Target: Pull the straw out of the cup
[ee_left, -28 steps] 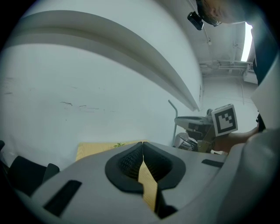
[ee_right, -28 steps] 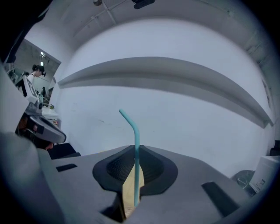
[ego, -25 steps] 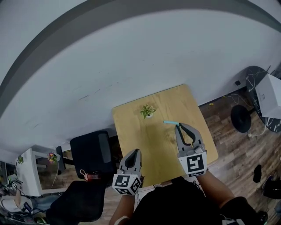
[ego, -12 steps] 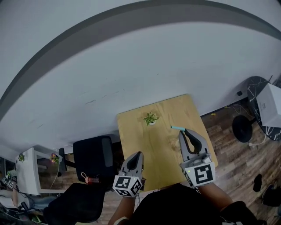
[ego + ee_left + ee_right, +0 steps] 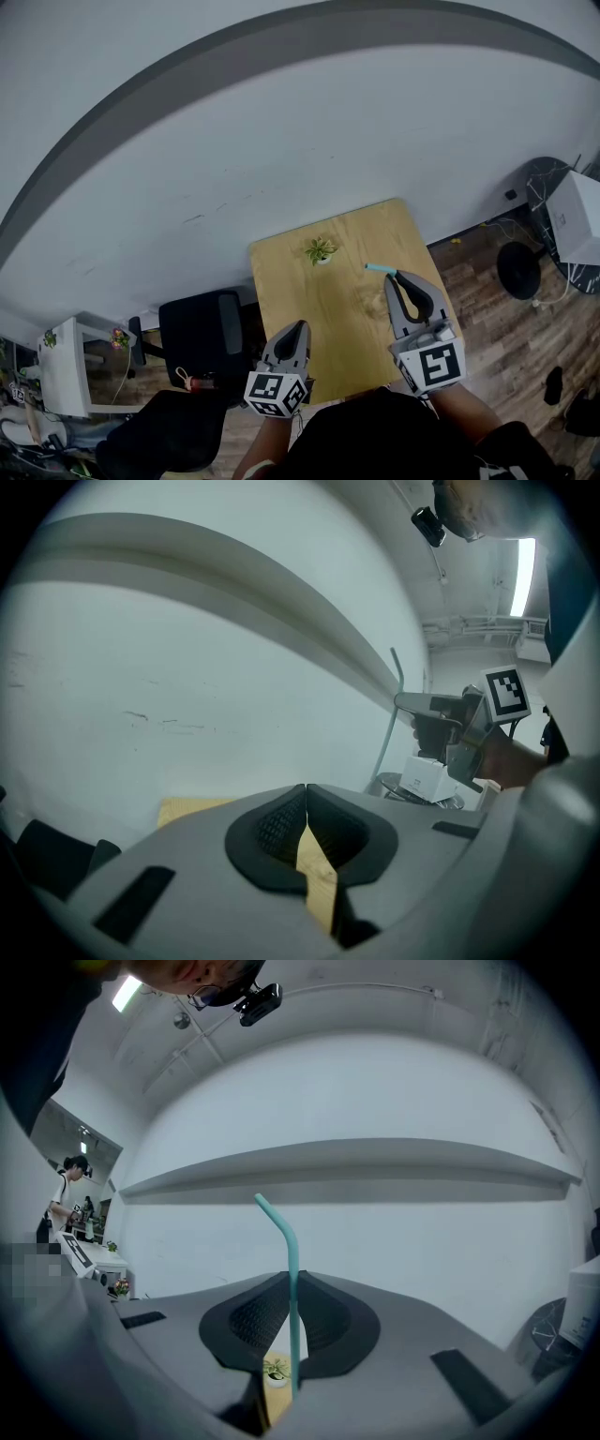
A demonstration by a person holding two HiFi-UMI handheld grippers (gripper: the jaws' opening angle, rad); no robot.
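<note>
A teal bendy straw (image 5: 286,1237) stands upright between the pads of my right gripper (image 5: 290,1276), which is shut on it; its bent tip leans left above the jaws. In the head view the straw (image 5: 380,268) pokes out left of the right gripper (image 5: 403,279), held above the wooden table (image 5: 291,281). My left gripper (image 5: 299,326) hangs over the table's near edge, shut with nothing in it (image 5: 306,788). In the left gripper view the right gripper (image 5: 441,726) appears at the right. I cannot make out a cup in any view.
A small potted plant (image 5: 321,250) sits at the table's far side, also seen between the right jaws (image 5: 275,1370). Black chairs (image 5: 192,323) stand left of the table. A white box (image 5: 577,211) and a dark round base (image 5: 516,270) are at the right. A white wall lies beyond.
The right gripper has risen toward the head camera with the straw still in its jaws. The left gripper has barely shifted.
</note>
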